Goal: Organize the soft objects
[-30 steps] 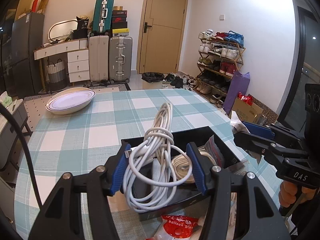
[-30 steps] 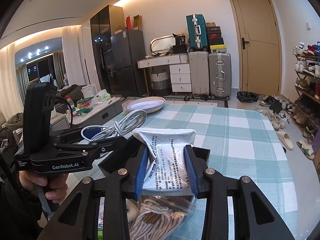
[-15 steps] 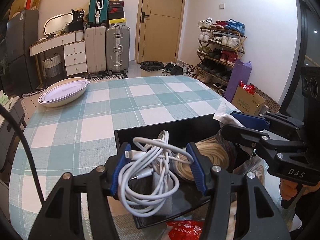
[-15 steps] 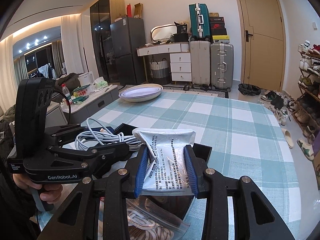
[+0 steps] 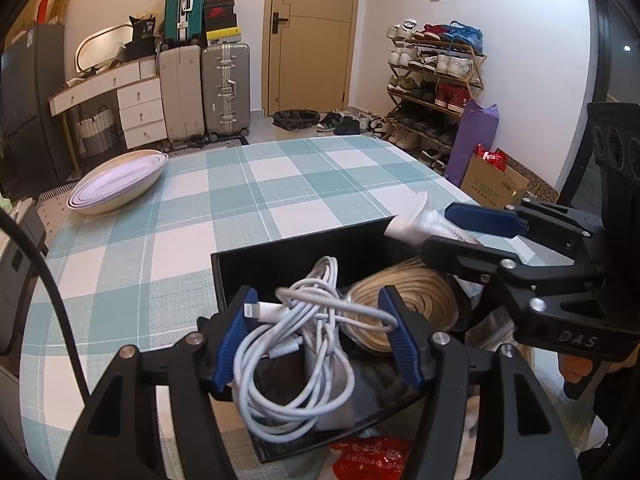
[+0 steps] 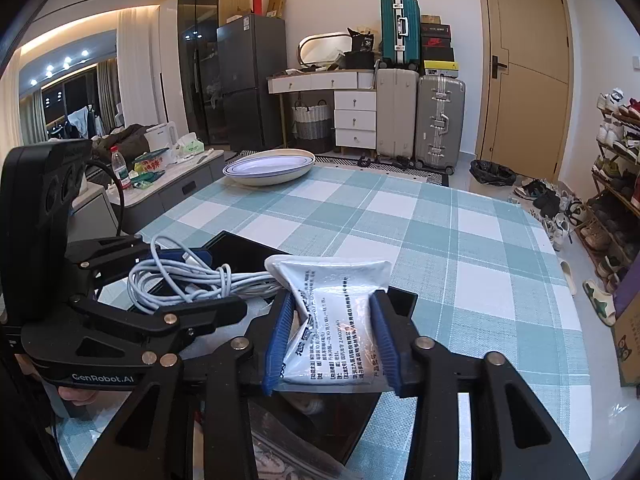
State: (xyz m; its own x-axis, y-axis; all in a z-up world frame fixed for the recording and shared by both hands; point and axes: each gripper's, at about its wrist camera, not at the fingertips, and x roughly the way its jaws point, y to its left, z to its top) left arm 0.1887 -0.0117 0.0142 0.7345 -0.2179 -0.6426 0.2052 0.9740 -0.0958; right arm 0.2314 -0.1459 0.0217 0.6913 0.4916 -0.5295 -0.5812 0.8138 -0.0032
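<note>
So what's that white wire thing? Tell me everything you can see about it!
It is a bundle of white charging cables, thin, smooth and rubbery-looking, looped loosely and tangled, with a flat plug end poking out to the left. It sits between the blue pads of the left gripper, whose jaws have just been opening, and hangs down into the black box, beside a coil of beige rope. In the right wrist view the bundle stretches sideways over the box's edge.
</note>
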